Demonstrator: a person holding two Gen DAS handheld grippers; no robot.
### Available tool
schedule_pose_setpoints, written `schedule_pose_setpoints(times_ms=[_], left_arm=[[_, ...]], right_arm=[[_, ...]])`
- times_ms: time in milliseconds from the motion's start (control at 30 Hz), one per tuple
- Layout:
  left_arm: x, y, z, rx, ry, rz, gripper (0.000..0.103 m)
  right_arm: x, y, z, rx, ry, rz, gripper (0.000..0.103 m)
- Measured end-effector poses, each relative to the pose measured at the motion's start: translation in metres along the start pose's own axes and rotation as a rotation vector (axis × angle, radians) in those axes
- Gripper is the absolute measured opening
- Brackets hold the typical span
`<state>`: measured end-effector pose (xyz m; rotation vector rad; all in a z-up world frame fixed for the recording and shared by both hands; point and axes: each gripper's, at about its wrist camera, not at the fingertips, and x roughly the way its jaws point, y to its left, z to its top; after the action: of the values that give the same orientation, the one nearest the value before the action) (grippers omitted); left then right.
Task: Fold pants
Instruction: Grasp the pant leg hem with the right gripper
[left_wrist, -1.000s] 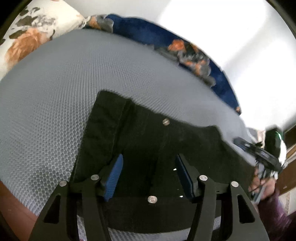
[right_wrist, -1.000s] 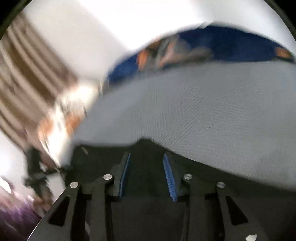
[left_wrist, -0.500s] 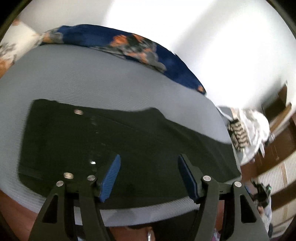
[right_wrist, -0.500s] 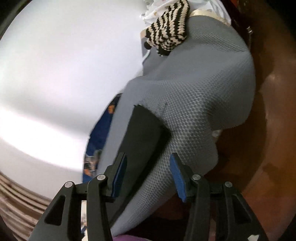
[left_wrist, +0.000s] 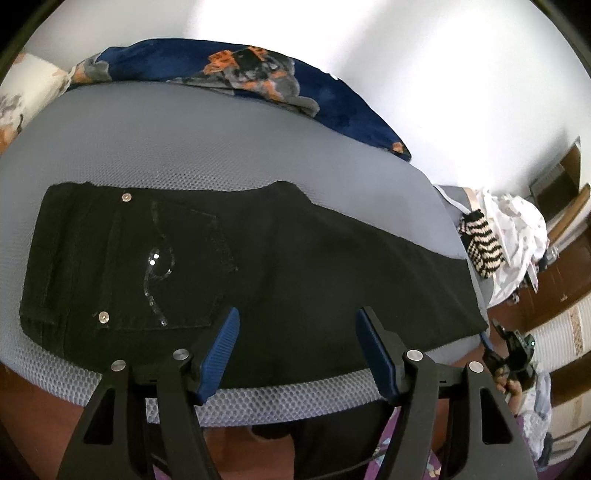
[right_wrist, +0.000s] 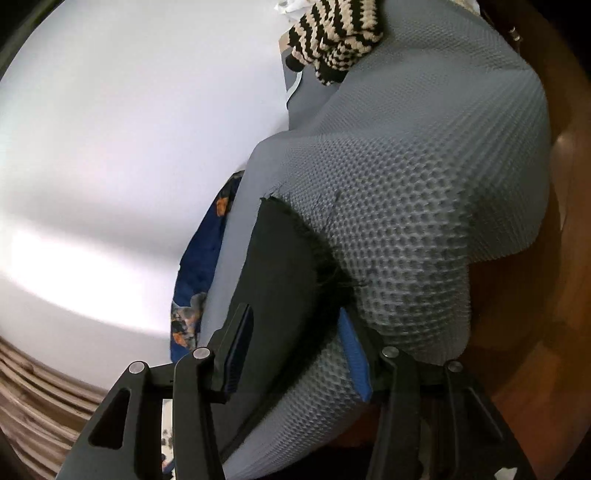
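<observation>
Right gripper (right_wrist: 295, 350) is hanging at the cuff end of the pants (right_wrist: 284, 280), jaws partly apart; one blue pad is lying over the black cloth and the other against the grey bed cover (right_wrist: 406, 184), so the frayed hem and a fold of cover are sitting between them without being pinched. Its jaws have just been opening. Left gripper (left_wrist: 297, 350) is hovering above the near edge of the pants (left_wrist: 258, 258) at about mid-length, jaws well apart and empty, having also just been opening.

Outward from there, the pants are lying flat on the bed cover (left_wrist: 184, 140), legs stacked, long axis running along the near bed edge: waistband and sequinned pocket (left_wrist: 177, 266) toward the left gripper's side, cuffs toward the right. Judging by this, the right gripper is the nearer one to carry the cuffs along that axis toward the waistband.
</observation>
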<state>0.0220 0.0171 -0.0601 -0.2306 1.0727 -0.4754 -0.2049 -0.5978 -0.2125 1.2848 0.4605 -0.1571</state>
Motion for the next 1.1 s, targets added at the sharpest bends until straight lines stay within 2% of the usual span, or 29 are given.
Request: schedule_pose_setpoints(times_ms=[100,167,200,233,300,367,733,933,1100], left_arm=[[0.005,0.001,-0.001,-0.019,0.015,-0.003,0.067],[0.009,0.000,-0.001,-0.024,0.030,-0.005,0.067],[0.010,-0.001,-0.002,-0.022,0.033,-0.007,0.067],[0.011,-0.002,-0.003,-0.013,0.035,-0.006,0.067],[0.013,-0.005,-0.004,0.007,0.039,0.010,0.067],[0.013,-0.006,-0.007,0.019,0.040,0.021,0.067],[0.006,0.014,-0.009,-0.022,0.017,0.025,0.067],[0.001,0.021,-0.008,-0.024,0.007,0.022,0.067],[-0.003,0.030,-0.006,-0.029,0.000,0.019,0.067]], right_arm=[[0.012,0.007,-0.002,-0.025,0.011,0.001,0.047],[0.019,0.012,-0.003,-0.052,0.007,-0.013,0.040],[0.021,0.014,-0.005,-0.062,0.000,-0.047,0.020],[0.024,0.013,-0.007,-0.063,0.004,-0.096,0.007],[0.022,0.010,-0.009,-0.040,0.000,-0.095,0.007],[0.020,0.013,-0.010,-0.068,0.000,-0.117,0.006],[0.013,0.048,-0.007,-0.128,-0.026,-0.129,0.006],[0.019,0.116,-0.016,-0.269,-0.023,-0.095,0.006],[0.040,0.185,-0.046,-0.383,0.027,-0.014,0.007]])
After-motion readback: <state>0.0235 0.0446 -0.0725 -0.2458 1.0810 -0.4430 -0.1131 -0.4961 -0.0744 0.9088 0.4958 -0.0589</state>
